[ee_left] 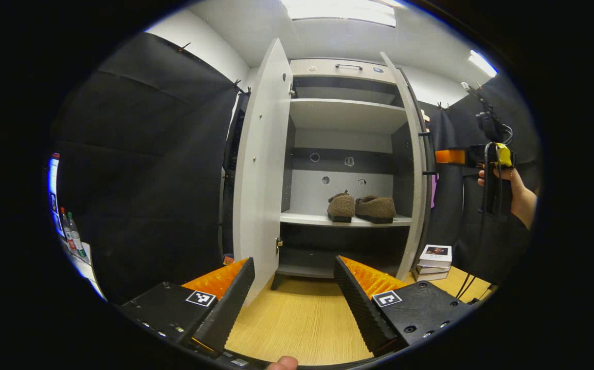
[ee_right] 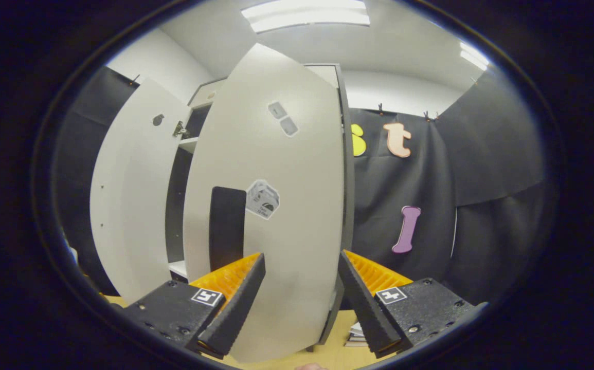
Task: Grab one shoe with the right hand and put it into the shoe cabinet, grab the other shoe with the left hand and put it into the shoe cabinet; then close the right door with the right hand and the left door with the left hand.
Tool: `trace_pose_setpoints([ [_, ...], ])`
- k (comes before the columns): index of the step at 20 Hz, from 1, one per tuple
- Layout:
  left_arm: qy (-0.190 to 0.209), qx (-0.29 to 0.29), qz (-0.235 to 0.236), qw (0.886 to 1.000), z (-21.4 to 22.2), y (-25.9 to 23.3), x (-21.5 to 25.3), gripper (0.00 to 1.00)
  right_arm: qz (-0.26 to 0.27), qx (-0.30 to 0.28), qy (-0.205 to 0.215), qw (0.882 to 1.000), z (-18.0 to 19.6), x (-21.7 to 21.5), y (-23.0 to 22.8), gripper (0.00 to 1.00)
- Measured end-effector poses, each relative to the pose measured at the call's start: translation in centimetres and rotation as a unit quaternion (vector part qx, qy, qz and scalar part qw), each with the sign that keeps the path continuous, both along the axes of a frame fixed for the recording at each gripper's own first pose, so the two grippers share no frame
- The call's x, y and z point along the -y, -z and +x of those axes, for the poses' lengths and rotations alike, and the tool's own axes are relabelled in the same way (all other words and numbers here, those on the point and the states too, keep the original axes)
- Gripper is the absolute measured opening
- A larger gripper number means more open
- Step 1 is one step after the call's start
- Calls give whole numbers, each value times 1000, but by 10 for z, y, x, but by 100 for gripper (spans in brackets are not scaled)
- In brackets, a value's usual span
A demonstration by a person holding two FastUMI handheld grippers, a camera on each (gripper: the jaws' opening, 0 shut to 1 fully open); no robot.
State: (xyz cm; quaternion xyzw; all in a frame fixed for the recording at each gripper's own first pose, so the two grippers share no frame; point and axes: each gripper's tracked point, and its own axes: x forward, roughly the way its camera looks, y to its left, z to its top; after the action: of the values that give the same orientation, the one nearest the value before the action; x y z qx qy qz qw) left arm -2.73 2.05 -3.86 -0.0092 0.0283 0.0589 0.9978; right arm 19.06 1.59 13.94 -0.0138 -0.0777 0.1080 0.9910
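Two brown fuzzy slipper-style shoes, the left shoe and the right shoe, sit side by side on the middle shelf of the tall pale grey shoe cabinet, touching or nearly so. No brand mark is legible on either.

Both cabinet doors stand open. In the left gripper view the left door is swung out toward the camera and the right door is seen nearly edge-on. The cabinet stands on a light wood-grain surface, with a small stack of books beside its right foot; their cover print is too small to read.

The right gripper view shows the right door's outer face close up, bearing a dark vertical handle panel and small stickers whose writing cannot be made out.

The left tool is wide apart and holds nothing, aimed at the cabinet's lower opening. The right tool is likewise spread wide, empty, its fingers straddling the right door's lower face; contact cannot be confirmed. In the left gripper view the right tool is also seen held in a hand just beyond the right door.
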Motion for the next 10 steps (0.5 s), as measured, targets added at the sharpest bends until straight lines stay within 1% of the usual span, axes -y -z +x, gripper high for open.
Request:
trace_pose_setpoints([
  [1,-3,0,1,1000,-1,0,-3,95,3,-6,0,1000,5,-5,3,93],
  [3,-9,-1,2,1000,-4,-1,-10,95,10,-20,-6,1000,7,-7,12,98],
  [6,-17,-2,0,1000,-10,-4,-16,95,21,-23,0,1000,7,-12,17,98],
  [8,-15,-3,-2,1000,-11,-6,-16,95,23,-26,8,999,-5,-10,27,98],
  [10,-9,-3,-4,1000,-10,-9,-14,95,26,-19,7,999,-26,-8,35,98],
])
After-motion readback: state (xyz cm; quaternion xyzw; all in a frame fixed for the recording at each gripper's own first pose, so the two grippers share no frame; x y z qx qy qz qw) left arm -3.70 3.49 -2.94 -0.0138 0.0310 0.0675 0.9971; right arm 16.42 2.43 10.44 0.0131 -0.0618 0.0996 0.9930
